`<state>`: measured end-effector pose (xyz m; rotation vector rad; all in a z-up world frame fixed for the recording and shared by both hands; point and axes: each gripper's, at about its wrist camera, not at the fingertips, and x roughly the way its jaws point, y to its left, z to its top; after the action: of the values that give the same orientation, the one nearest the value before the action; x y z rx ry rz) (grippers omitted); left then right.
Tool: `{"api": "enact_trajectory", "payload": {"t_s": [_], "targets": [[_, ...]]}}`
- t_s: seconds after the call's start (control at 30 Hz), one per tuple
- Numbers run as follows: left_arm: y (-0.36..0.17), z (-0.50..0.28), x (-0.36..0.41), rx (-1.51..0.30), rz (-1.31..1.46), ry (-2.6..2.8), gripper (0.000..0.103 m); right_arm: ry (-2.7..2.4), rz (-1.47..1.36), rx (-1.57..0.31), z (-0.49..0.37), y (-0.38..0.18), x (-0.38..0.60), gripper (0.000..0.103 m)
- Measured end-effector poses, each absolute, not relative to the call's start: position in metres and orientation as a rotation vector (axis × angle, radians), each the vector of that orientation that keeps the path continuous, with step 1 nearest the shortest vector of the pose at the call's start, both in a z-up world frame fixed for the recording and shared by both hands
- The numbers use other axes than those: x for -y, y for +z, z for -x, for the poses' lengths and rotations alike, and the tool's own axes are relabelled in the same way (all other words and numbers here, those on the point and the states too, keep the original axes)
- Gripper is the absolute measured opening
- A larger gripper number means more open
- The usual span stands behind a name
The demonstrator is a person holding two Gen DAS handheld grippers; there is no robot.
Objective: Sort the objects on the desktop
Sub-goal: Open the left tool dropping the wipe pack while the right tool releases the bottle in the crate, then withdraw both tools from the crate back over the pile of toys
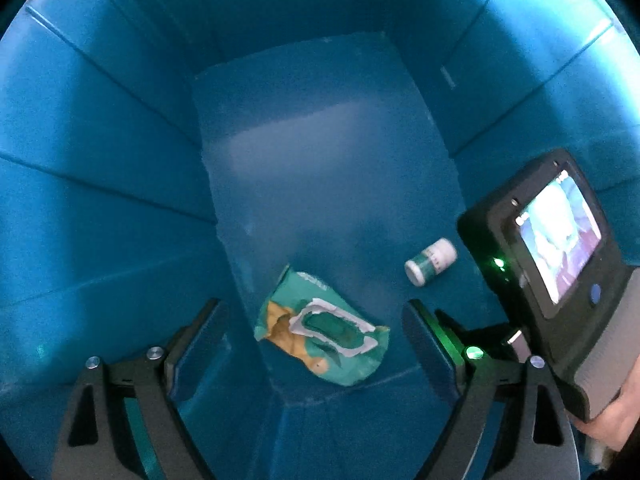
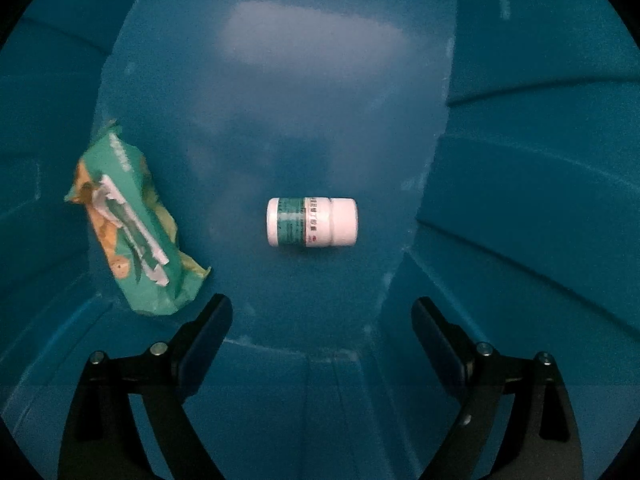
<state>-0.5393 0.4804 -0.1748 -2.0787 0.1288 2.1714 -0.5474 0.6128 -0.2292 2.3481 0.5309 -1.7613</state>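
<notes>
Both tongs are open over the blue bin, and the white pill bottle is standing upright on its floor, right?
Not quite. The white pill bottle with the green label lies on its side, as the right wrist view shows. Both tongs are open over the blue plastic bin.

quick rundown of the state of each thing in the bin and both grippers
wet wipes pack: lying flat on the bin floor, crumpled, flap side up
pill bottle: on its side, cap on, clear of the pack
blue bin: holds just these two items
left gripper: open, empty
right gripper: open, empty
</notes>
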Motion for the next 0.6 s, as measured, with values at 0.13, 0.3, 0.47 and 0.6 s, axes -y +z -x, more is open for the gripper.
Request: {"api": "enact_trajectory", "payload": {"t_s": [0.13, 0.3, 0.47, 0.6], "targets": [[-0.135, 0.534, -0.479, -0.111, 1.965, 2.225, 0.089, -1.864, -2.312, -0.517, 0.545, -0.188, -0.611, 0.092], [-0.080, 0.515, -0.473, -0.083, 1.793, 2.279, 0.089, -2.052, -2.237, -0.477, 0.536, -0.134, -0.615, 0.092], [-0.032, 0.480, -0.450, -0.076, 1.612, 2.320, 0.089, -2.272, -2.142, -0.397, 0.501, -0.071, -0.617, 0.092], [0.001, 0.446, -0.422, -0.101, 1.467, 2.358, 0.089, -2.424, -2.045, -0.287, 0.461, -0.033, -0.609, 0.092]]}}
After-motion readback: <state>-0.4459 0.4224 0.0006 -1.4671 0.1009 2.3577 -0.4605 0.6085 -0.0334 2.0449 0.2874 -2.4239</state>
